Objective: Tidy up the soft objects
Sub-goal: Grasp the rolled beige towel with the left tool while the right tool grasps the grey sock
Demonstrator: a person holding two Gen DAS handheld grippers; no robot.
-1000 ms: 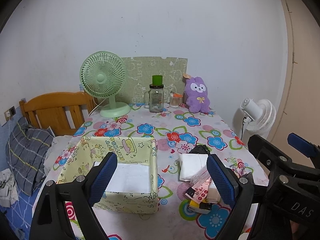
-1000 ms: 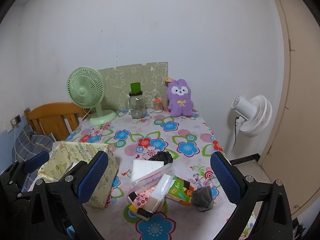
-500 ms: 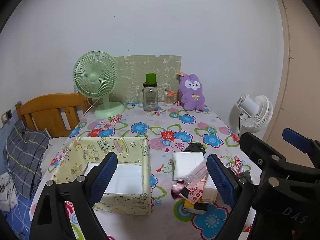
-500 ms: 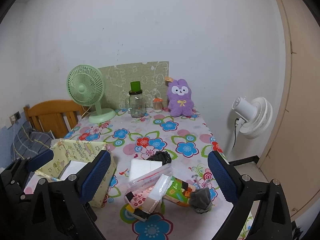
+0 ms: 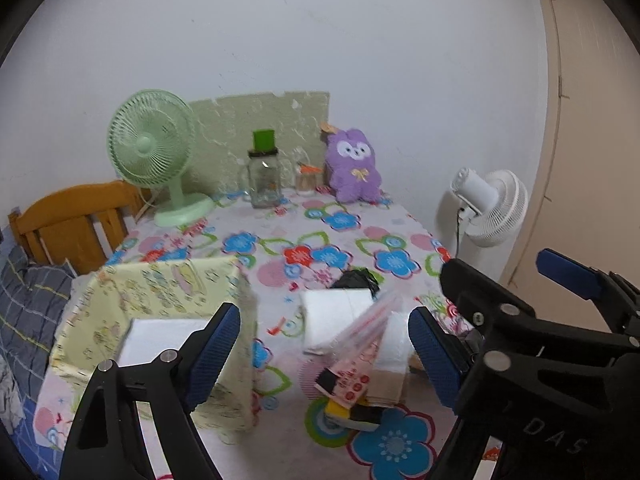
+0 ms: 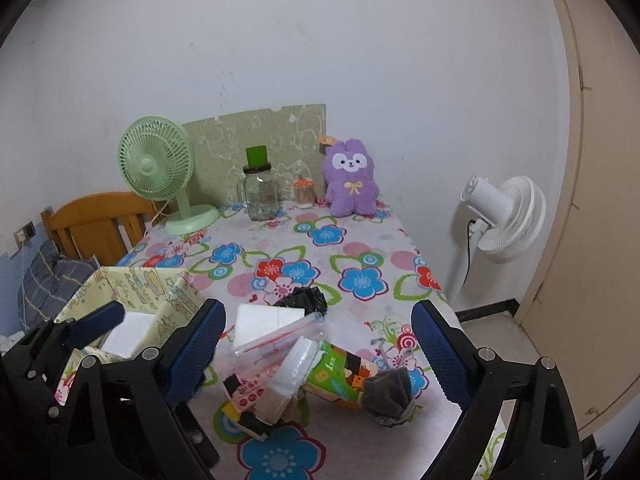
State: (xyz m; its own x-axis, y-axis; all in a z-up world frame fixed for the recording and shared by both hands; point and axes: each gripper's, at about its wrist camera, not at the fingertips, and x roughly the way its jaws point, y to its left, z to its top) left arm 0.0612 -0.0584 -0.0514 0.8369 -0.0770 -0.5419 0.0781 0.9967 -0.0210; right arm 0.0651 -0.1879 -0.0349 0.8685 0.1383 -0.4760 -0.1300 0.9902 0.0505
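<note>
Two wrist views, angled down, near, sharing flowered table (image 5: 304, 256)

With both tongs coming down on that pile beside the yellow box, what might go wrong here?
1. The pile is a loose overlapping stack, so closing on one packet may drag its neighbours.
2. The grey cloth bundle sits near the table's right edge and may get nudged off.
3. The left tongs straddle the fabric box wall and may snag it.

Left gripper (image 5: 324, 354) and right gripper (image 6: 316, 354), jaws closing, nothing held.
</note>
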